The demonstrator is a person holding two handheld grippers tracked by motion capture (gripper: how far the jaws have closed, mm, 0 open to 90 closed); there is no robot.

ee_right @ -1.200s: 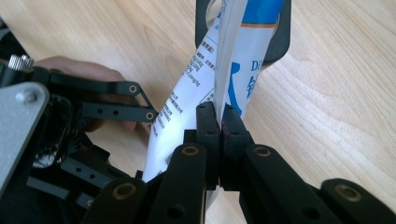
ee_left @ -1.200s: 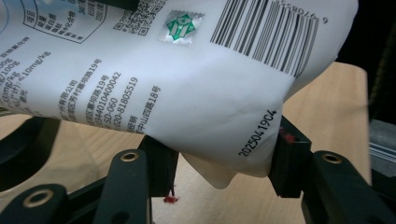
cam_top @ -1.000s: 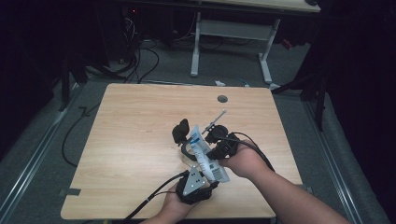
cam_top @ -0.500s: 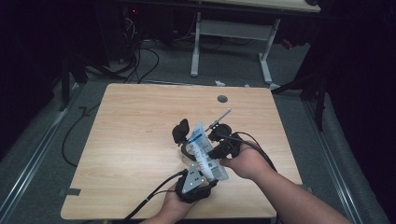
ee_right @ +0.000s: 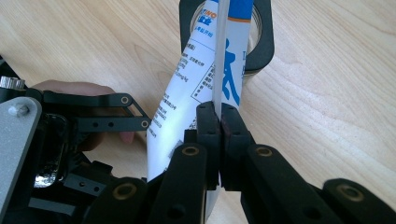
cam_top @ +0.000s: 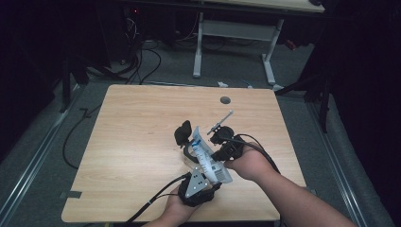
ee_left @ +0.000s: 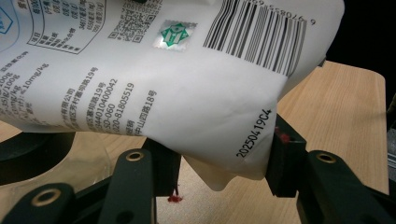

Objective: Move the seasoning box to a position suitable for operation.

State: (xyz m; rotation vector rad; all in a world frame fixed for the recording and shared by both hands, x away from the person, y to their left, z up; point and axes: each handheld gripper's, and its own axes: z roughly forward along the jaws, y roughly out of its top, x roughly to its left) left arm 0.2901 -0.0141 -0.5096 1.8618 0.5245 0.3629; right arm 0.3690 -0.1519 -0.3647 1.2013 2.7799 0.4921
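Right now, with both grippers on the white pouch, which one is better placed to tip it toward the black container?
Probably the right gripper. It pinches the pouch edge-on by its seam, close to the black container. The left gripper clamps the pouch's far corner, so it looks suited to steadying.

A dim lab or workshop: bare wooden table [cam_top: 142, 142], floor cables [cam_top: 142, 61], far metal-legged desk [cam_top: 236, 33].
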